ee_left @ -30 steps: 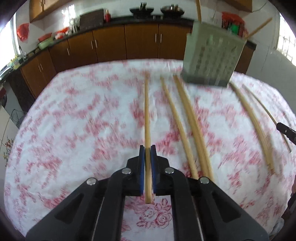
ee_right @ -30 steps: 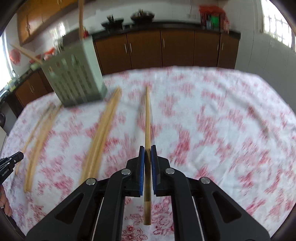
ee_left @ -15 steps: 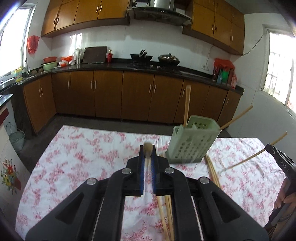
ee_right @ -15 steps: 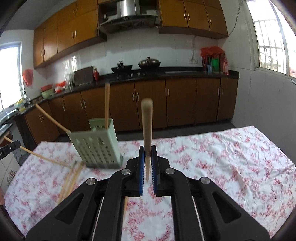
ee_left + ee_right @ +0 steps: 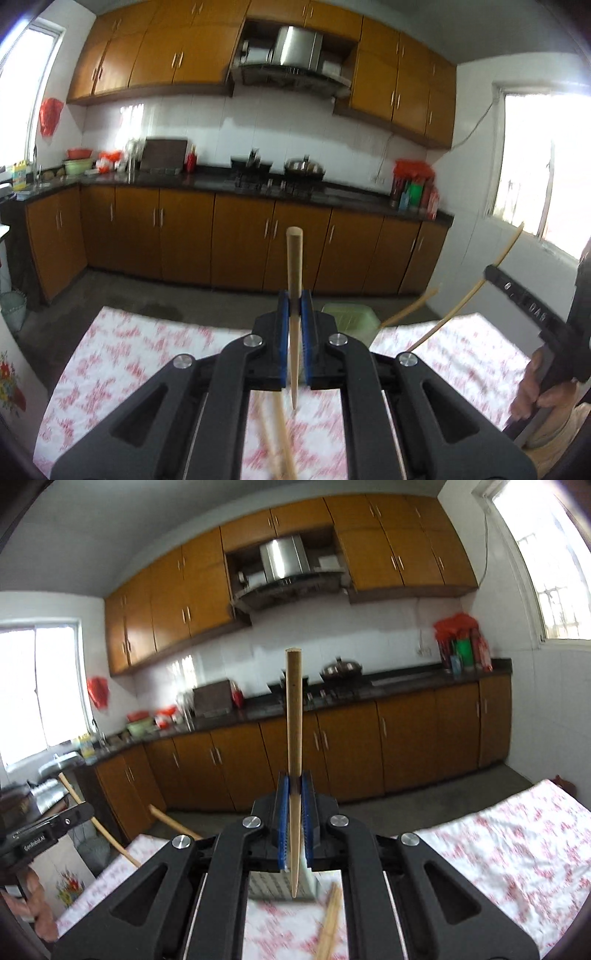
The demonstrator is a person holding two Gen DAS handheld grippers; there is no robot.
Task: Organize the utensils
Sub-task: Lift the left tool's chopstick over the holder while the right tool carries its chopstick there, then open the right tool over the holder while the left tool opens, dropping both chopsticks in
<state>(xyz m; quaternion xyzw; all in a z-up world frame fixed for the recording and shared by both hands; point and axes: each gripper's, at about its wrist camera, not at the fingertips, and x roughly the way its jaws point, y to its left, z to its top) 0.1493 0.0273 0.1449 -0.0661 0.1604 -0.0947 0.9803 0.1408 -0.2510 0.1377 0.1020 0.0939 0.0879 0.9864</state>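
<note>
Your left gripper point(image 5: 294, 314) is clamped on one chopstick point(image 5: 294, 266); your right gripper point(image 5: 294, 794) is clamped on another chopstick point(image 5: 294, 716). A second ago both sticks lay flat on the cloth. Now they stand up between your fingers, and the green holder point(image 5: 351, 317) sits just behind your left fingers.

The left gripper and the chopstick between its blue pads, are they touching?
Touching. The left wrist view shows the left gripper shut, with its blue pads pressed on both sides of the chopstick, which stands lifted above the table.
</note>
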